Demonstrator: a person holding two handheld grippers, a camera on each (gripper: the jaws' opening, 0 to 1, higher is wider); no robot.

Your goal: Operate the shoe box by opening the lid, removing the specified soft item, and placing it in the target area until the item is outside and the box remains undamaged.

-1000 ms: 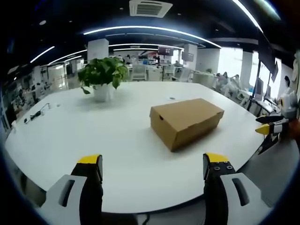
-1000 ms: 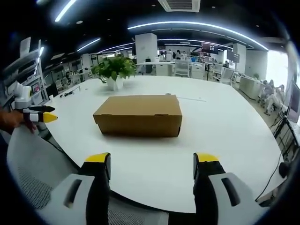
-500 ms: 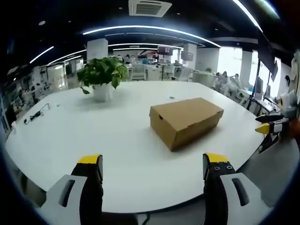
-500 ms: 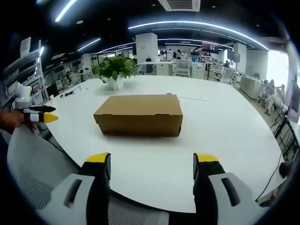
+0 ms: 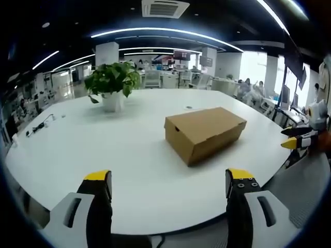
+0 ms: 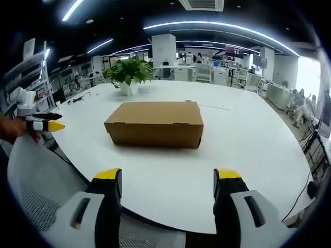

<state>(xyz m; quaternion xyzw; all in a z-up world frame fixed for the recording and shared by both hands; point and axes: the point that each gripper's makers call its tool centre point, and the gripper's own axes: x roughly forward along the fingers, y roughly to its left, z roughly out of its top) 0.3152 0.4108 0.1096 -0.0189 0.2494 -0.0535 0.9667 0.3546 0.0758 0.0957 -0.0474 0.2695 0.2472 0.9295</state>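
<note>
I see the shoe box [image 5: 205,133], plain brown cardboard with its lid down flat, lying on the big white table [image 5: 77,139]. From the left gripper view it sits turned corner-on to me; from the right gripper view I look at its long side [image 6: 154,123], which runs across the picture. Nothing rests on top of the box and no soft item is in sight, so whatever it holds is hidden from me.

Beyond the box, toward the far edge of the table, stands a potted plant [image 5: 112,82] in a white pot, well apart from the box. In the right gripper view the same plant [image 6: 127,73] rises just behind the box's far left corner. A small dark spot lies on the table past the box [image 5: 189,108], too small for me to tell what it is. Near the table's left edge, far from the box, there is a cable or small plug [image 5: 37,126].

My left gripper [image 5: 168,179] hangs over the near edge of the table, well short of the box, its two yellow-tipped jaws spread wide with nothing between them. My right gripper [image 6: 168,177] is likewise off the near edge, jaws wide apart and empty. Below it, the mesh back of a chair [image 6: 36,196] shows.
</note>
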